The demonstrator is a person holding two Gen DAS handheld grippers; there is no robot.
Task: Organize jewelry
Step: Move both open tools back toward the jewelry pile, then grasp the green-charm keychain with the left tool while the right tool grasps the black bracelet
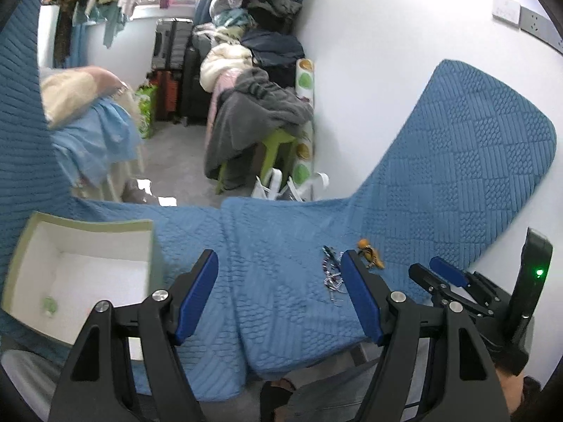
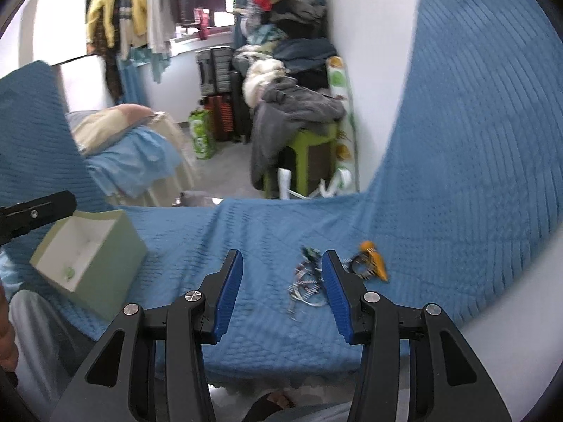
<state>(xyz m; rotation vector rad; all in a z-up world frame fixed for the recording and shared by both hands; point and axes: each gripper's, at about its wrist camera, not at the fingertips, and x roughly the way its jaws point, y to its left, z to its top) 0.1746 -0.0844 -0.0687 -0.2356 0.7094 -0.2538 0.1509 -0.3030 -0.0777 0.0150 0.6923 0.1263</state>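
A small heap of jewelry lies on the blue quilted cover: striped chains and bands [image 2: 305, 285] [image 1: 332, 277] and an orange piece [image 2: 373, 262] [image 1: 371, 252] beside them. An open pale-green box [image 2: 105, 256] [image 1: 88, 225] with a white inside stands to the left, a small green item on its floor. My left gripper [image 1: 278, 281] hangs open above the cover between box and heap. My right gripper [image 2: 281, 281] is open too, nothing between its pads, the chains just ahead by its right finger [image 2: 334, 288]. In the left wrist view the right gripper's tips [image 1: 440, 274] show at the right.
The blue cover [image 2: 246, 232] drapes over the surface and up the wall at the right. Beyond its far edge are a green stool piled with clothes [image 2: 299, 116], suitcases [image 2: 218, 70], a clothes rack and a bed. A person's foot shows below the near edge.
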